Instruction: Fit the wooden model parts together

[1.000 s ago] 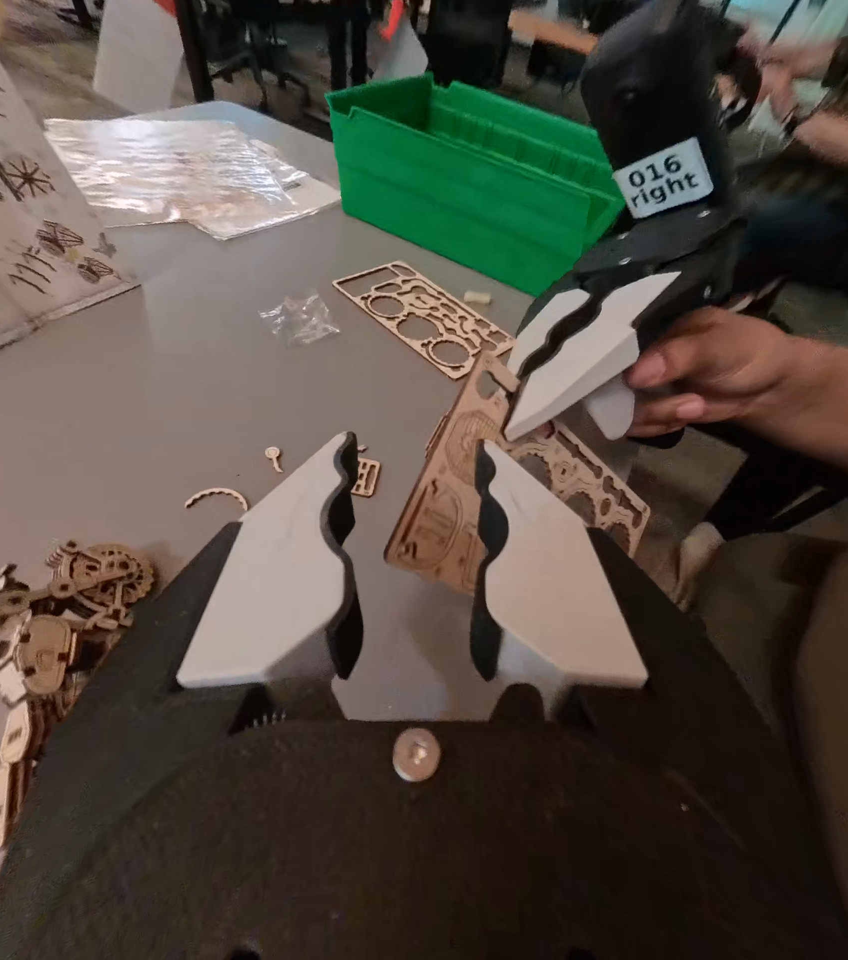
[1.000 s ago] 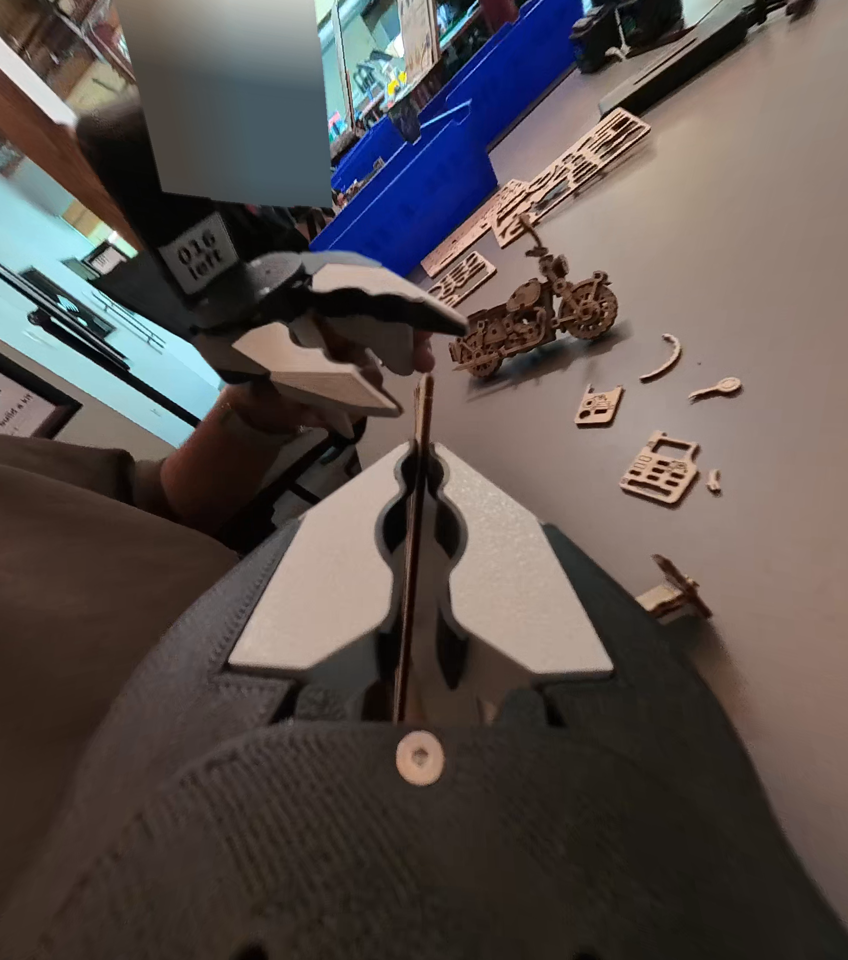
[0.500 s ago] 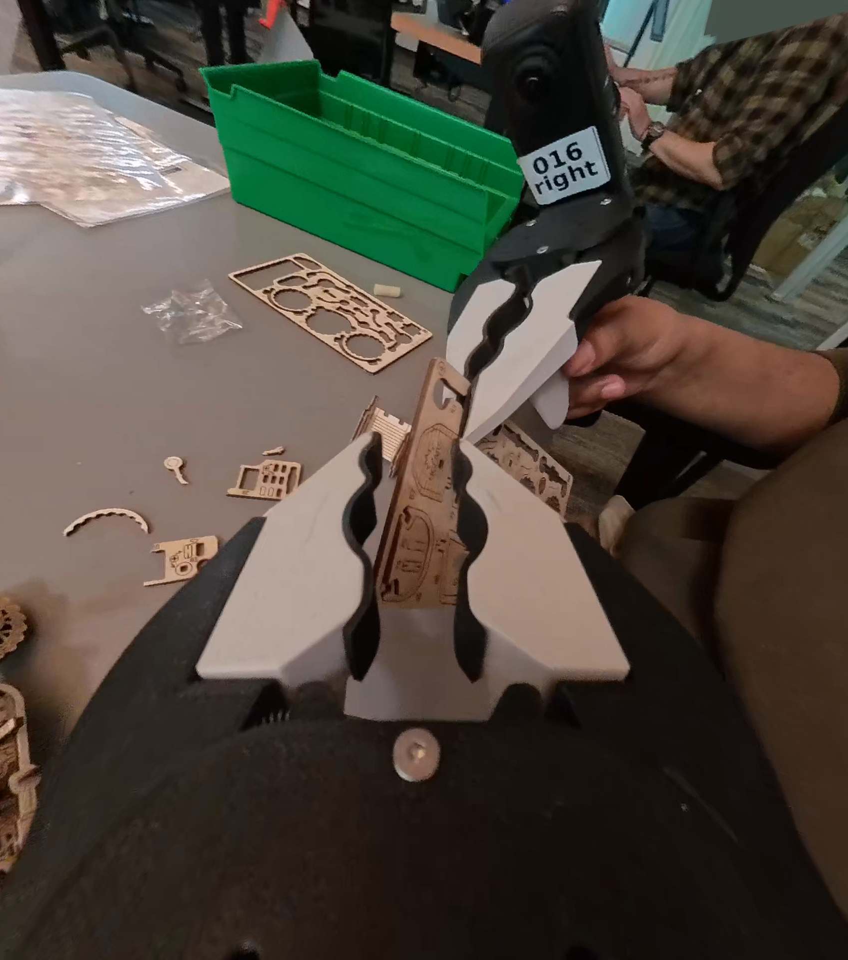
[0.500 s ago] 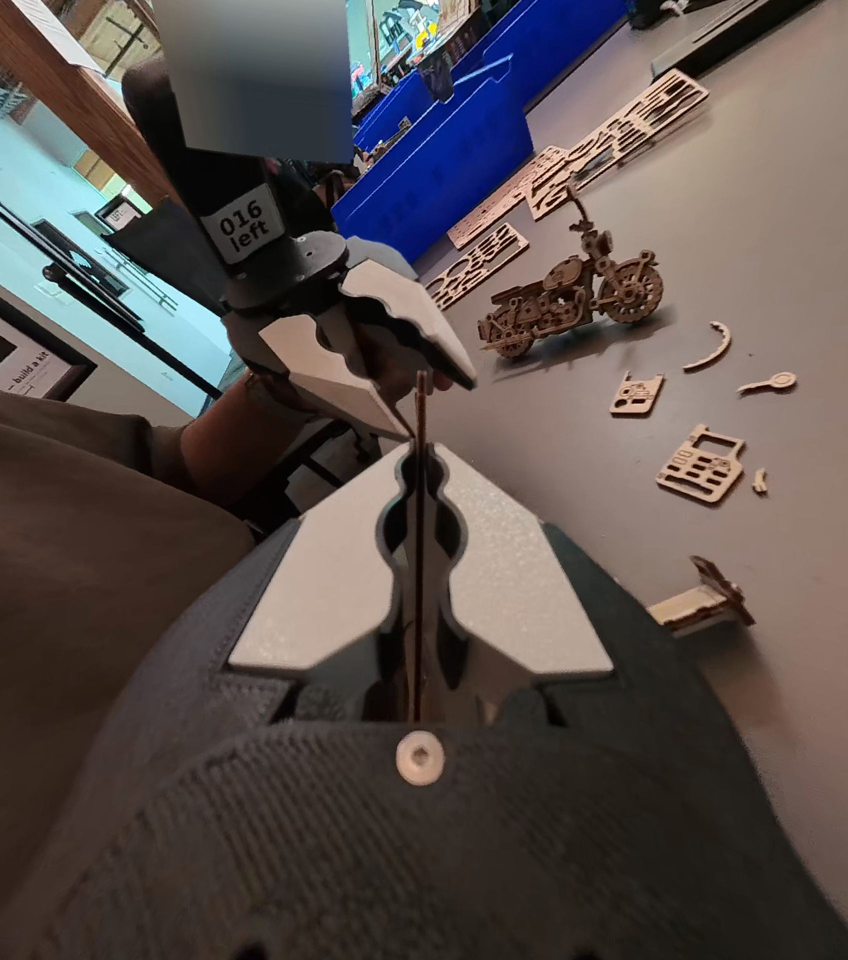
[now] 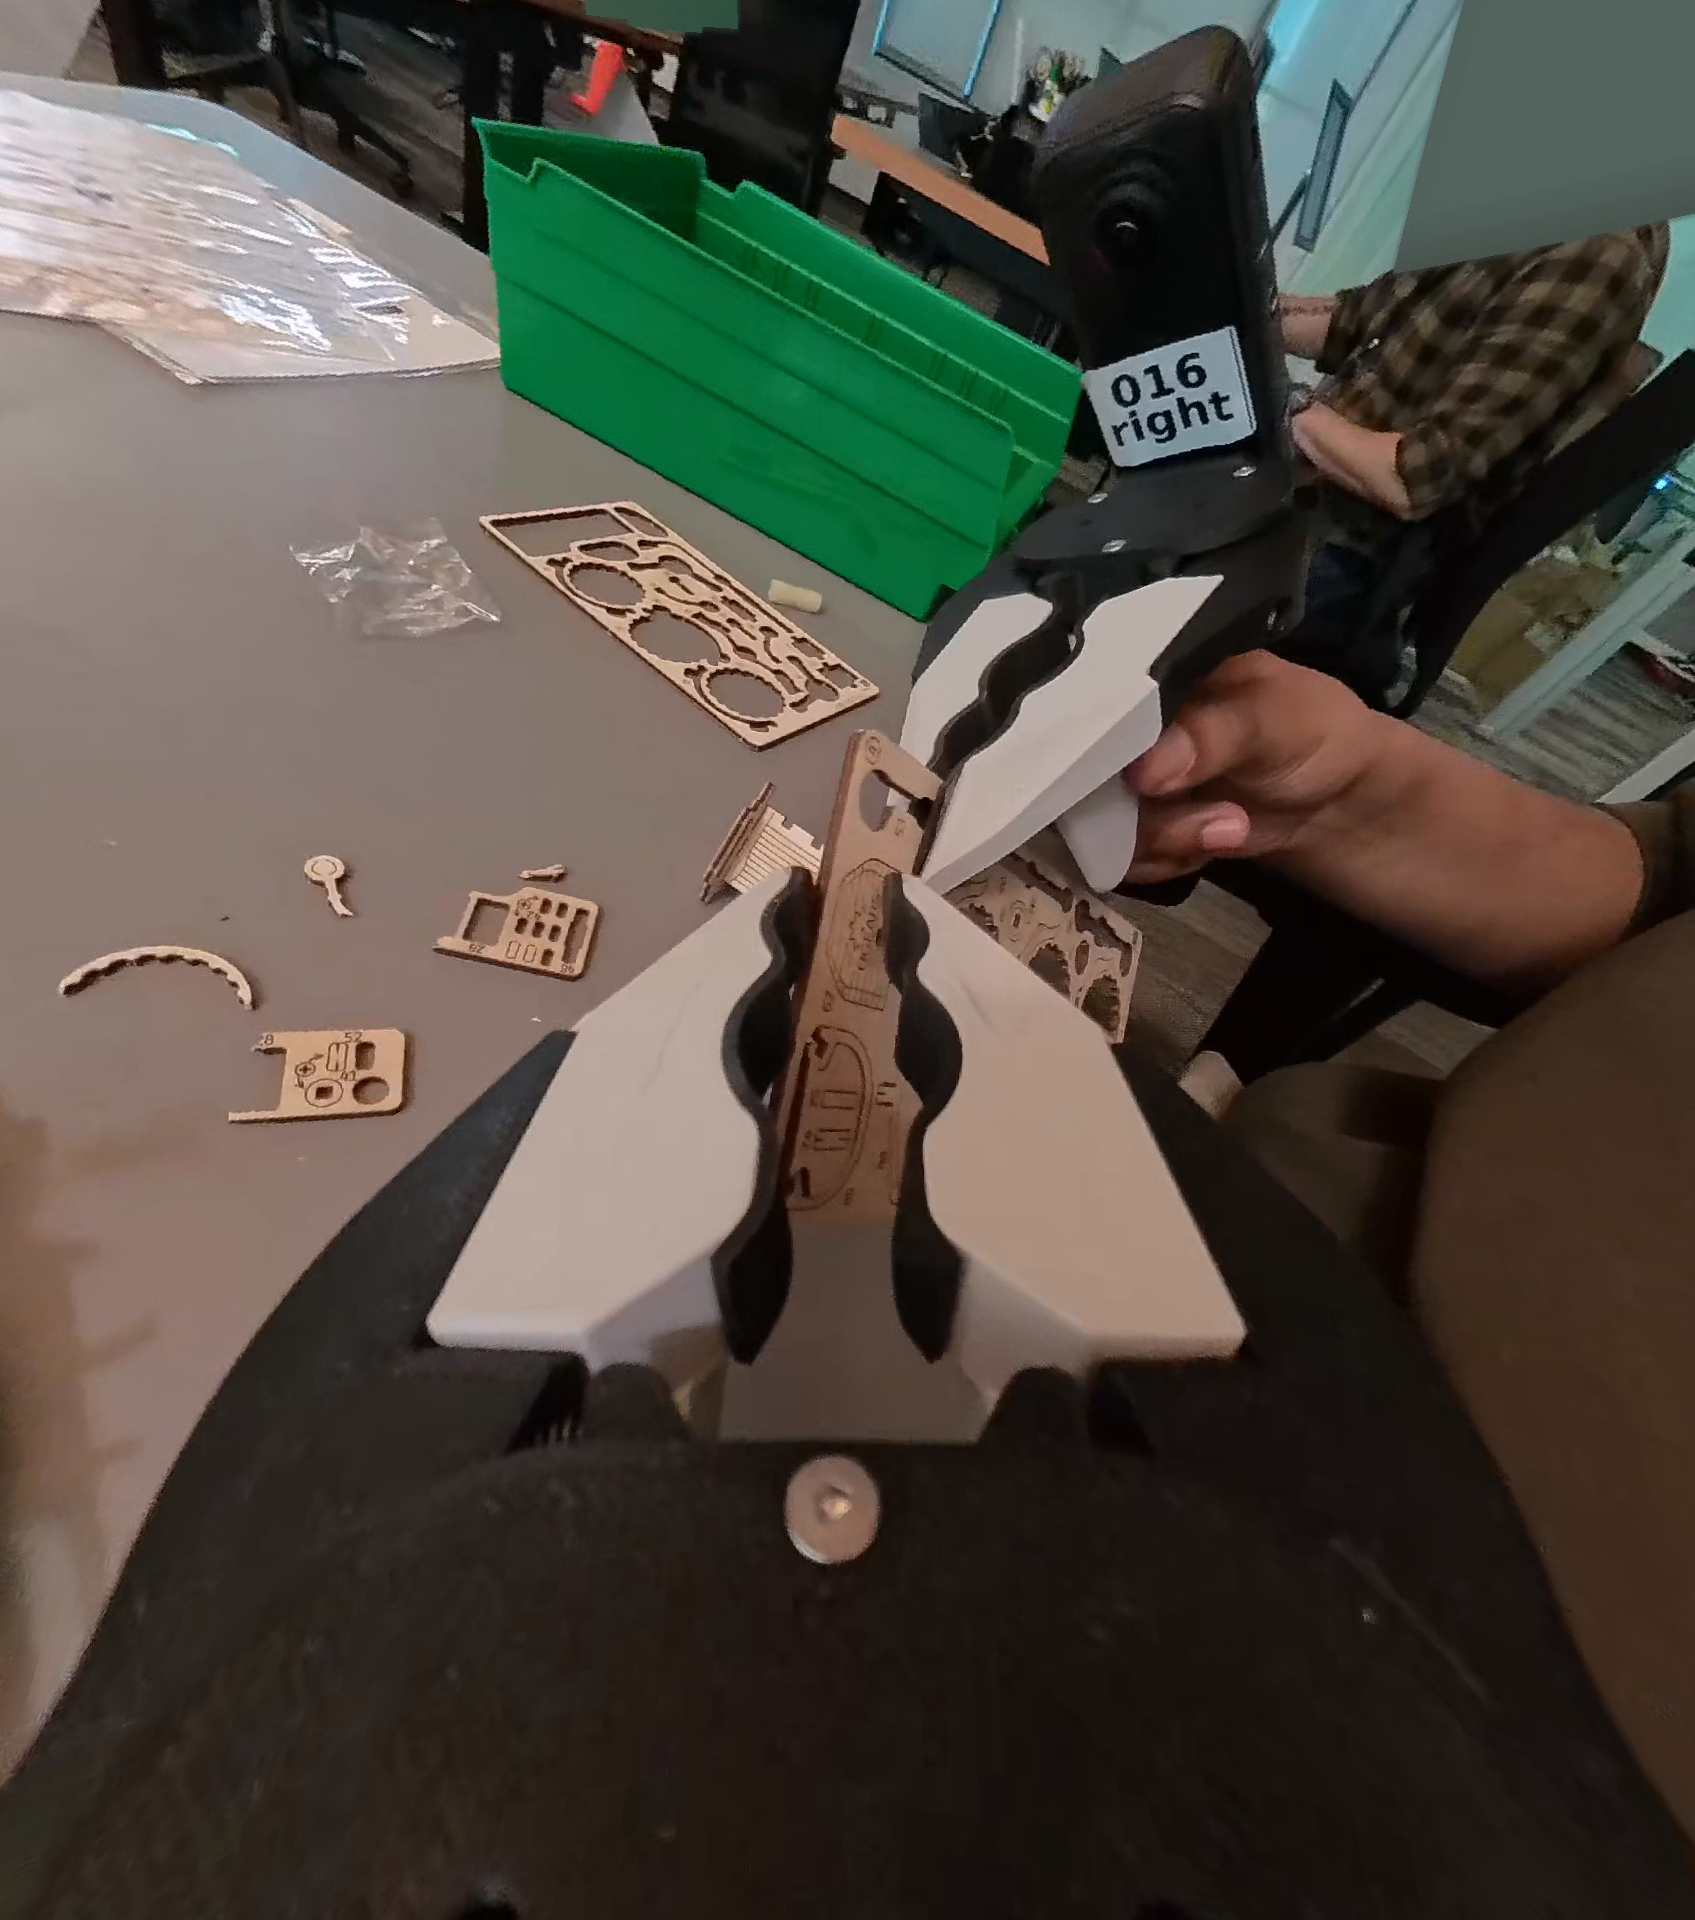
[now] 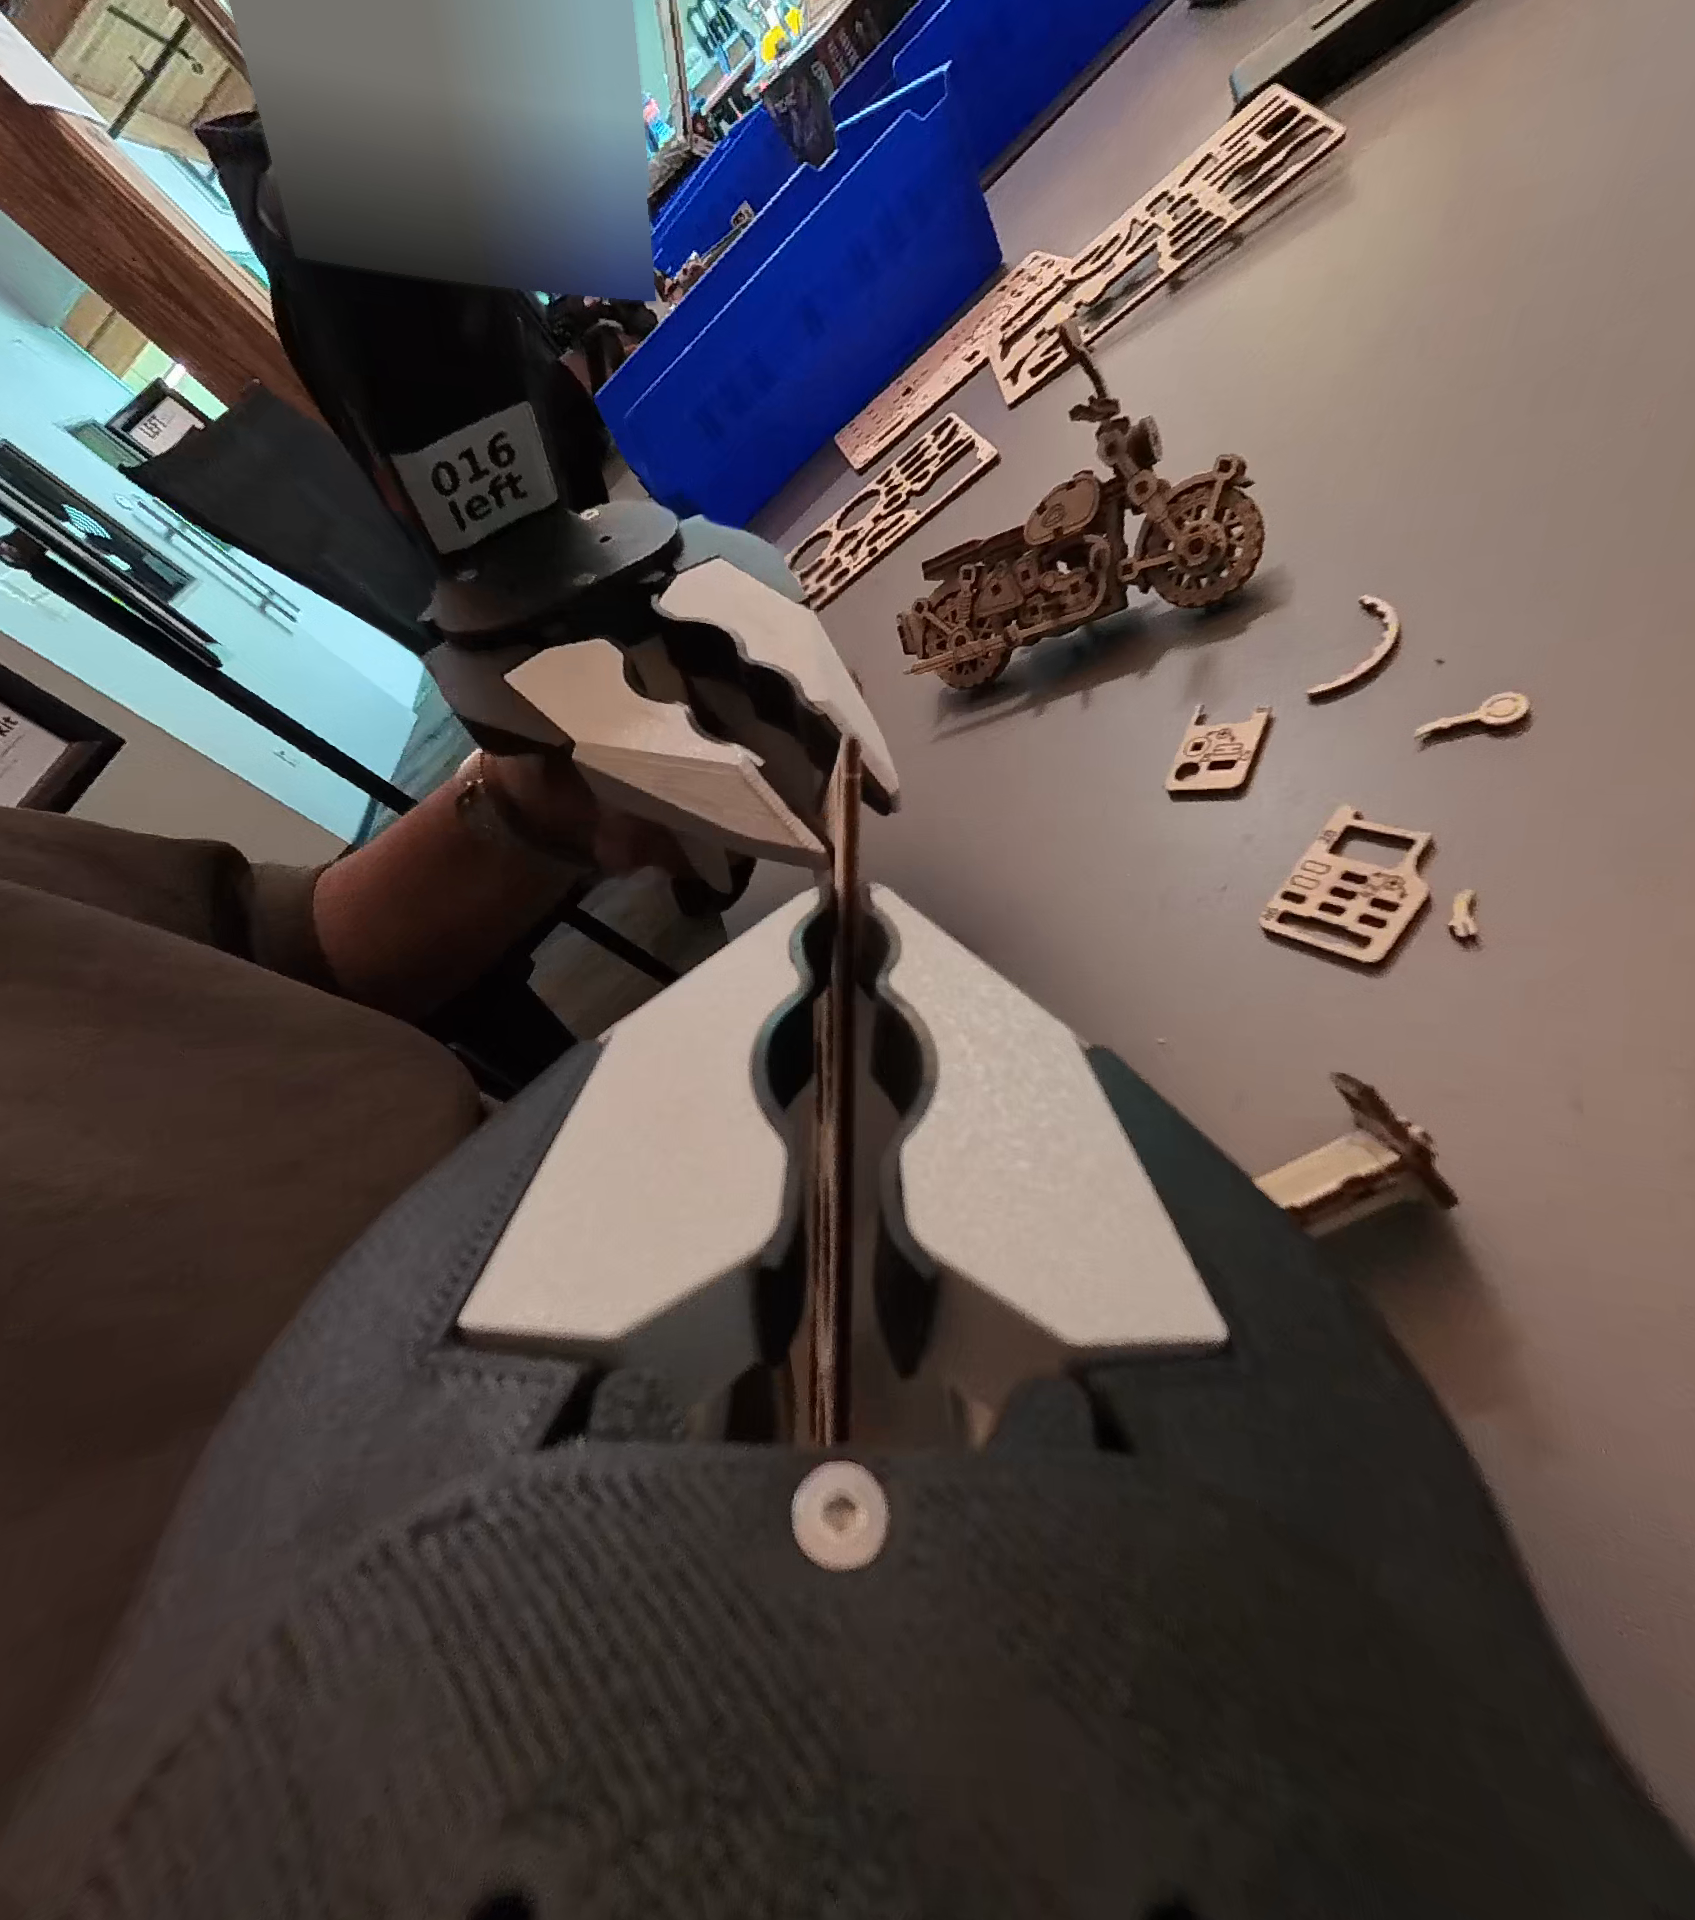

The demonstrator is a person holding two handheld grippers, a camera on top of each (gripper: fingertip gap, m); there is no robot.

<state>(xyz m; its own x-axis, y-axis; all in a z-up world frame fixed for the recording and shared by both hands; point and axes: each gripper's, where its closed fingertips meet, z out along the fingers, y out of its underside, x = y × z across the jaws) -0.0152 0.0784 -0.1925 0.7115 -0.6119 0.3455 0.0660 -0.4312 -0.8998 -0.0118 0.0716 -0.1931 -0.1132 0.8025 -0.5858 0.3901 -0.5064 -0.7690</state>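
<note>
Grey and matte, the bench [image 5: 147, 644] runs back into an open workroom with glass walls, a brick pillar and a seated person in a plaid shirt [image 5: 1477, 343] behind the grippers. On its far side in the left wrist view stands a green plastic bin [image 5: 749, 343], with a crinkled clear plastic sheet [image 5: 126, 239] lying to the left of it; the right wrist view shows a blue bin [image 6: 822, 281] at the bench's edge with several laser-cut wooden sheets [image 6: 1175, 239] lying beside it.

A finished wooden motorcycle model [image 6: 1082, 561] stands upright on the bench, well apart from the grippers. A punched-out wooden fret with round holes [image 5: 677, 623] lies flat in front of the green bin, near a small clear plastic bag [image 5: 396, 577]. Loose cut-outs are scattered between: a slotted plate [image 5: 521, 930], a curved toothed strip [image 5: 157, 971], a squarish piece with holes [image 5: 329, 1075] and a small key-shaped piece [image 5: 329, 878]. A small wooden subassembly [image 6: 1362, 1164] lies just beside the right gripper.

The wooden parts sheet [image 5: 848, 997] is held on edge above the near edge of the bench, between the two tools. The right gripper [image 6: 838, 925] has its fingers clenched on it. The left gripper [image 5: 848, 894] has its fingers around the sheet's other end, the left finger against it and a narrow gap on the right.

A second ago the left gripper's fingers were spread wide and short of the sheet; they have since narrowed around it.
</note>
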